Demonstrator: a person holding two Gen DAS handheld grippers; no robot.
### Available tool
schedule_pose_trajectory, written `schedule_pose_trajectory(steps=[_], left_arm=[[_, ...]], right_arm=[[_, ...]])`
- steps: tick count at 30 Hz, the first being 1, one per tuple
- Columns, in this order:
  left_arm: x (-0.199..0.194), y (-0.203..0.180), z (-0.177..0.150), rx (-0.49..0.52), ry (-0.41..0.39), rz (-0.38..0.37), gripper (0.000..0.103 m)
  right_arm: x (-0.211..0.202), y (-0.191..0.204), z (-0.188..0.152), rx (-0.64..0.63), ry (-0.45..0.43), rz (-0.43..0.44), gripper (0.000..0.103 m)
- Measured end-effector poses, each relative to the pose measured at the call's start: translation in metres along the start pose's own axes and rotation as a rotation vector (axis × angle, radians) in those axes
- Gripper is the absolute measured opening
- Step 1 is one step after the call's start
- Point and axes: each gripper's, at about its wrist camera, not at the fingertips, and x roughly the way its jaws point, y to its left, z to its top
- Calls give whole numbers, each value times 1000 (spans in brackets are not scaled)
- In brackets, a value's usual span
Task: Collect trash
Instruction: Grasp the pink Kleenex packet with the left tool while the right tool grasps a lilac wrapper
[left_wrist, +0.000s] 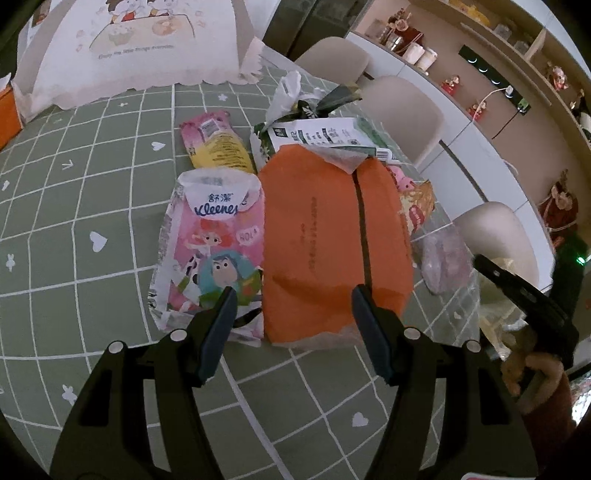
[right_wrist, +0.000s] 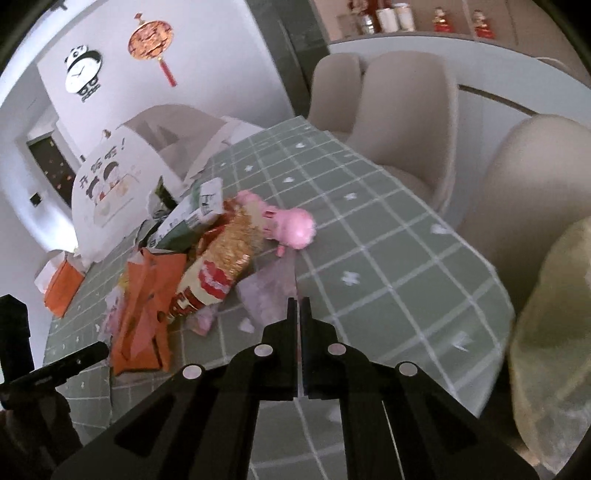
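**Inspector:** What was found in the left wrist view?

**Recorder:** The left gripper (left_wrist: 295, 299) was found released, jaws spread. The orange packet (left_wrist: 332, 240) lay on the checked tablecloth (left_wrist: 92, 184) at 12 o'clock from the tips, its long axis running 6 to 12. The Kleenex wrapper (left_wrist: 210, 240) lay touching it at 9 o'clock, partly under one fingertip. A translucent bag (left_wrist: 443, 258) was noted at 3 o'clock. This gripper was judged the nearer to the packet.

**Inspector:** And in the right wrist view?

**Recorder:** The right gripper (right_wrist: 298, 302) was found clenched. Whether thin film was pinched could not be told. The translucent bag lay just beside the tips at 11 o'clock, a pink toy (right_wrist: 295, 229) at 12, and the snack bag (right_wrist: 221, 254) and orange packet at 10.
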Motion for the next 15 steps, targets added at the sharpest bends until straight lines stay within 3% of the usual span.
schedule_pose_trajectory(steps=[5,9,11,12,13,15], left_arm=[[12,4,3,-36,-6,38,61],[17,-5,12,-10,-14,42,61],[13,-9,15,10,-32,37,61],[9,-10,17,20,-47,38,61],[6,-11,18,24,-58,36,61],[-1,-9,20,24,-69,28,61]], right_arm=[[-12,-9,-15,-1,5,-12,4],[-17,-15,-23,18,3,51,4],[-17,-15,-26,13,3,33,5],[-15,-14,-27,-1,5,20,9],[-13,-13,-28,-7,5,15,22],[-5,-13,-29,4,12,28,39]])
